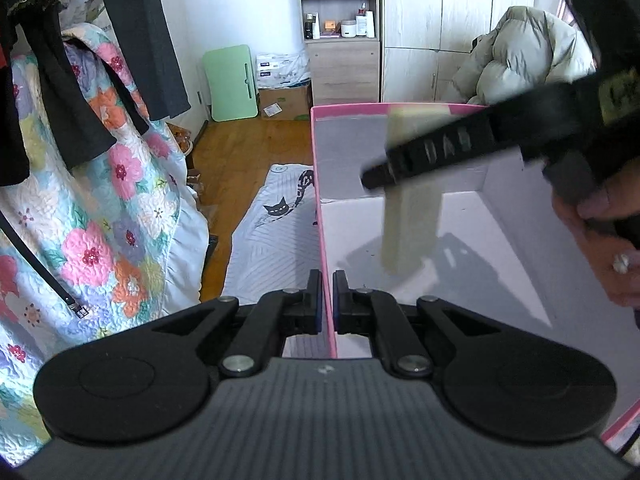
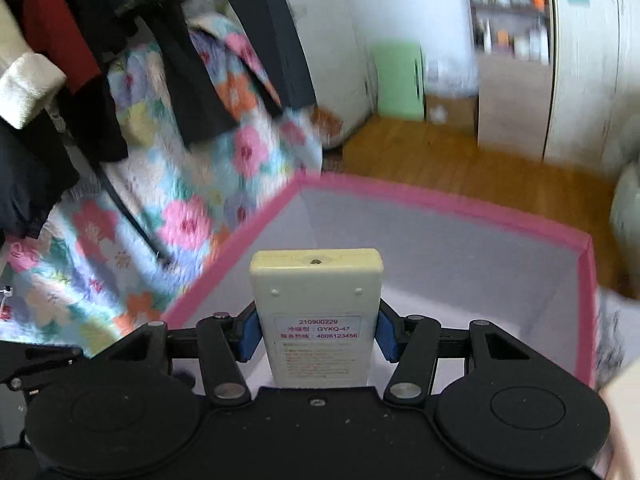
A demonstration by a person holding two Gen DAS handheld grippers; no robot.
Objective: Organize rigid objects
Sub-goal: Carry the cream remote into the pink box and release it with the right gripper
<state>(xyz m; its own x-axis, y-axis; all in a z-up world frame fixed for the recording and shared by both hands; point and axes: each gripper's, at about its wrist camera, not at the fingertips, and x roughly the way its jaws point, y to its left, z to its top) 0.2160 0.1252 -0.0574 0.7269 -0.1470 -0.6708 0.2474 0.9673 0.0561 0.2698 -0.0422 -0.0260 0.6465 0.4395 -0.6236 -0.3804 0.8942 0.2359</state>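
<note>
Left tool pinches box wall | right tool holds remote, over box at 12 o'clock | box looks empty; you've yet to drop it

The box has a pink rim and outside, with plain white walls and floor inside. The remote control is yellowed cream, its back label white with red print. The right gripper is black with blue pads. The quilt carries pink, orange, lilac and pale yellow flowers on a white and light blue ground. The floor is warm brown wood. The mat is pale grey with fine stripes and a black cat. A folded board is mint green.
</note>
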